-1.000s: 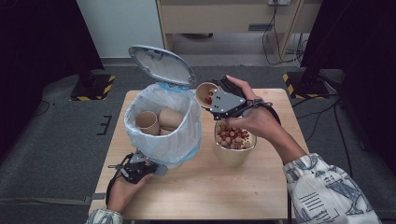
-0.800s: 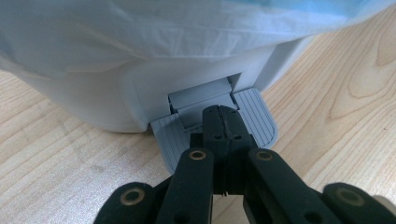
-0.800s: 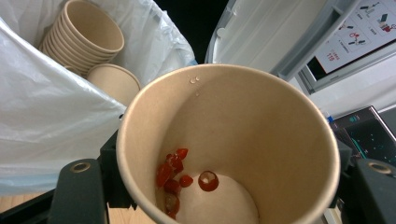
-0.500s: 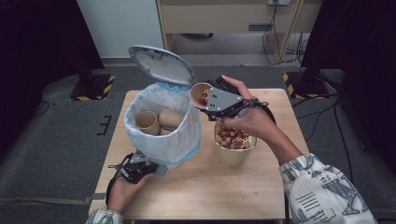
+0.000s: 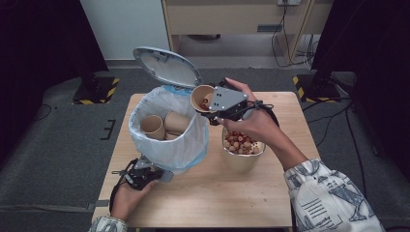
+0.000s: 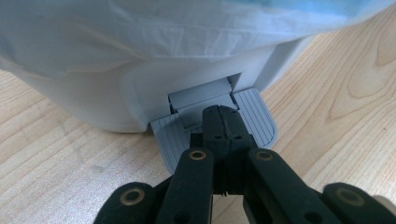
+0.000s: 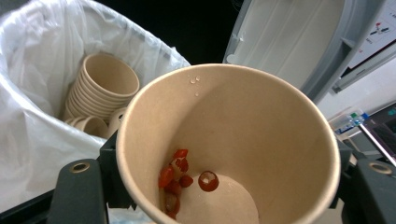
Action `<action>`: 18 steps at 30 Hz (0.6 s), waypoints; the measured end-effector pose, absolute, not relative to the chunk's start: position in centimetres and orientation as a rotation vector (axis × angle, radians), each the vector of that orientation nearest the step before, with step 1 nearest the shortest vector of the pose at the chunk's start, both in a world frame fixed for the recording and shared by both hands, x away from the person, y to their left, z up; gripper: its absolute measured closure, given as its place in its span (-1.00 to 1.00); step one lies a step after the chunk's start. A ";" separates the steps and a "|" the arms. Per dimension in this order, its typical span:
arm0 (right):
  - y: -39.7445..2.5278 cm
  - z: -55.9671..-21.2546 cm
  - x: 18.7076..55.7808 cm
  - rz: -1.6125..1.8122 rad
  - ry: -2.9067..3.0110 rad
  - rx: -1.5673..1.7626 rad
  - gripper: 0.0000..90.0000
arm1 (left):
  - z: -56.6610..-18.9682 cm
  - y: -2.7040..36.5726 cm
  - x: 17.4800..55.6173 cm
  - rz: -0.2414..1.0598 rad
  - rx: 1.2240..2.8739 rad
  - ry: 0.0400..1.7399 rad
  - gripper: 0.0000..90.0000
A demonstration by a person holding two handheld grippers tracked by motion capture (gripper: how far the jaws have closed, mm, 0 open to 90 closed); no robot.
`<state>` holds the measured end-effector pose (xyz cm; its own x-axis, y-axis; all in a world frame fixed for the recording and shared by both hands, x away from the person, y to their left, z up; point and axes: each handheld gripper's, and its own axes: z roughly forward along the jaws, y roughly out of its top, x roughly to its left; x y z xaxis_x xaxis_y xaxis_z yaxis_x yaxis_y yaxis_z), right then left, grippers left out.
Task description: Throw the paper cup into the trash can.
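Paper cup (image 5: 203,98) sits centre of the high view, just above the bin's right rim, clamped by the right gripper (image 5: 218,107); jaws set wide around its wall. Cup lies tipped, long axis near level, mouth pointing to frame left toward the bin (image 5: 167,140). In the right gripper view the cup (image 7: 229,144) mouth faces the lens; a few red scraps (image 7: 180,179) lie at the bottom, small droplets near the upper rim.

Bin stands centre-left on the wooden table (image 5: 203,198), white liner, lid (image 5: 167,66) up and tilted back. Stacked paper cups (image 5: 164,125) lie inside, mouths toward upper left in the right gripper view.

Left gripper (image 6: 223,126), lower centre of its view, jaws closed together, tips pressing the grey ribbed pedal (image 6: 254,114) at the bin's foot.

Tub of small round pieces (image 5: 241,145), red and tan, stands right of centre, partly hidden by the right hand (image 5: 251,121).

Writing: a printed label at the right edge of the right gripper view, too small and cut off to read. Cup base hidden by gripper.
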<state>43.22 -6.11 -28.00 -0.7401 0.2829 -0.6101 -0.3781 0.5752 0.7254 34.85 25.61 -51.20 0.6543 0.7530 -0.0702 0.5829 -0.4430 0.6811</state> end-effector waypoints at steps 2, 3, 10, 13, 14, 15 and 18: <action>-6.0 -27.9 43.2 1.200 2.101 -0.064 -0.35 | -51.2 25.6 34.9 0.318 2.181 1.030 1.00; -6.0 -27.9 43.2 1.205 2.103 -0.059 -0.35 | -51.2 25.6 34.9 0.318 2.181 1.030 1.00; -5.4 -27.8 43.3 1.273 2.118 -0.013 -0.36 | -51.2 25.6 34.9 0.318 2.181 1.029 1.00; -5.1 -27.7 43.3 1.304 2.131 0.006 -0.36 | -51.2 25.6 34.9 0.319 2.182 1.029 1.00; -5.0 -27.7 43.3 1.311 2.131 0.012 -0.36 | -51.2 25.6 34.9 0.319 2.181 1.028 1.00; -4.9 -27.7 43.4 1.324 2.136 0.023 -0.36 | -51.2 25.6 34.9 0.318 2.182 1.029 1.00; -4.7 -27.6 43.5 1.357 2.140 0.051 -0.36 | -51.2 25.6 34.9 0.318 2.181 1.029 1.00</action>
<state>43.48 -4.71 -27.61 -0.8208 0.3363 -0.4617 -0.2742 0.4770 0.8350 34.85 25.60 -51.20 0.6552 0.7523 -0.0693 0.5821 -0.4443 0.6810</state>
